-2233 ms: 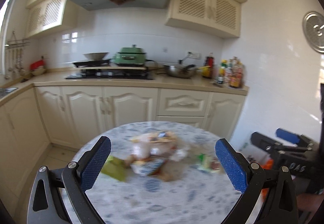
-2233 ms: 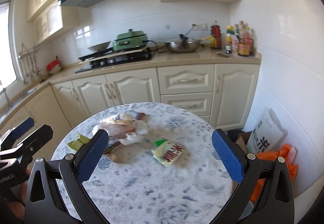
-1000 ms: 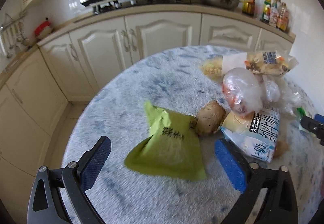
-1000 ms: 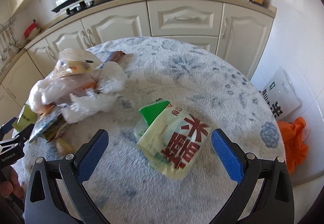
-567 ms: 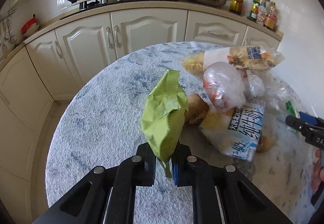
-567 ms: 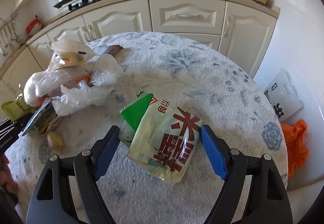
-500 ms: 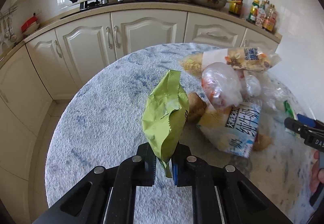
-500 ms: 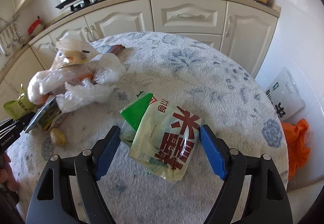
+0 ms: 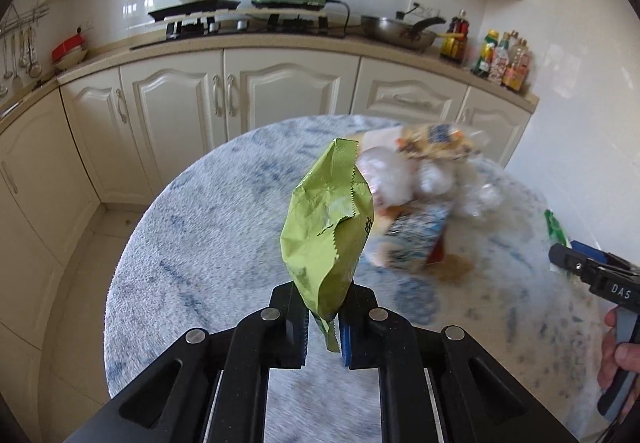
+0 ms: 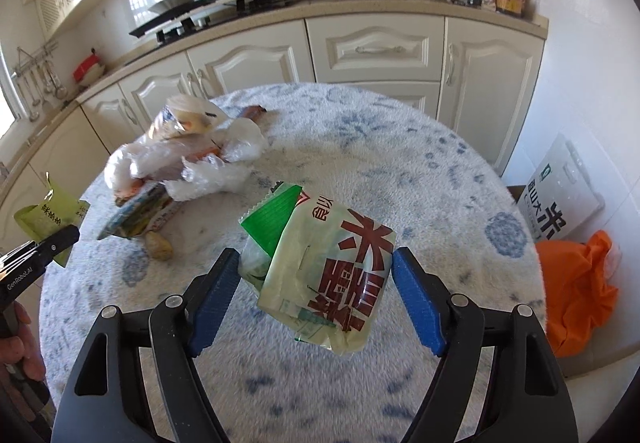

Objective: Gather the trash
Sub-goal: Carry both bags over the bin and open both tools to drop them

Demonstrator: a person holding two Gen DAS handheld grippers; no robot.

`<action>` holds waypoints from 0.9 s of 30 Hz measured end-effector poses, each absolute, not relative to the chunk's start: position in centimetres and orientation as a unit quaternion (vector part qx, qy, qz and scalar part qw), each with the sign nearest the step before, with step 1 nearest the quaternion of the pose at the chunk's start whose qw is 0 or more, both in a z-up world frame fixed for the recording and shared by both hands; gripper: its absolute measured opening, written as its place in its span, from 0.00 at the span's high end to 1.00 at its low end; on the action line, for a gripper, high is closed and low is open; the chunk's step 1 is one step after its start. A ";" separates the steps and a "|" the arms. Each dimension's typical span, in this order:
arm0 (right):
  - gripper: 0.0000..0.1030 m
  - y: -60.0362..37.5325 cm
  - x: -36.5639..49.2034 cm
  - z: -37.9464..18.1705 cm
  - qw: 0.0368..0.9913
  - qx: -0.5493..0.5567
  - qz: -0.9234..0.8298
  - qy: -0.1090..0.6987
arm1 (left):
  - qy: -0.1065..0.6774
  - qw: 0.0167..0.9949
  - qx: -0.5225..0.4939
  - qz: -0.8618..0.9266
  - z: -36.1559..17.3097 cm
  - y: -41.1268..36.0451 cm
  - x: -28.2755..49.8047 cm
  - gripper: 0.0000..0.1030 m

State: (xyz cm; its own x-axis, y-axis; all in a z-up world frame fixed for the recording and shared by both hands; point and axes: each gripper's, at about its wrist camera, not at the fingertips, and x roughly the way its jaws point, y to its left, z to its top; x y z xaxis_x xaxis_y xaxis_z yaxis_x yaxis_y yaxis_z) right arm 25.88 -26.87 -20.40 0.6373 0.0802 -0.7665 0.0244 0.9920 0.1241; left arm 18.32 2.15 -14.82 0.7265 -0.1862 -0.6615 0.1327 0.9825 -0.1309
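Left wrist view: left gripper [image 9: 323, 327] pinches the green wrapper [image 9: 328, 231] upright above the round table [image 9: 208, 219]; farther right lies the pile of wrappers [image 9: 420, 179]. Right wrist view: right gripper [image 10: 316, 283] clamps the rice bag [image 10: 328, 271], raised above the tabletop, with the pile to its left.

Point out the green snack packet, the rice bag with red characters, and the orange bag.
green snack packet [image 9: 326, 227], left wrist view, crumpled middle.
rice bag [image 10: 332, 275], right wrist view, printed front.
orange bag [image 10: 576, 291], right wrist view, middle folds.
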 end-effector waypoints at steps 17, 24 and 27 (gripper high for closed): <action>0.24 -29.6 20.4 -13.8 0.932 0.076 0.019 0.353 | 0.292 0.942 -0.027 -0.163 -9.8 -4.5 11.0 0.92; 0.24 -32.6 17.6 -11.1 0.944 0.084 -0.003 0.320 | 0.269 0.941 -0.022 -0.204 -7.7 -8.1 9.0 0.92; 0.24 -34.3 16.4 -9.9 0.948 0.086 -0.020 0.306 | 0.257 0.939 -0.017 -0.226 -6.8 -10.0 8.3 0.92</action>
State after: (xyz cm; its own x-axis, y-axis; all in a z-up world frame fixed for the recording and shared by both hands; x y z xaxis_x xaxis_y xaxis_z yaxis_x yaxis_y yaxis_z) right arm 16.38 -34.28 -9.89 0.8119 0.0142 -0.5836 0.0906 0.9845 0.1500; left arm 8.30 -10.03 -6.81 0.7654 -0.4336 -0.4755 0.4158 0.8972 -0.1490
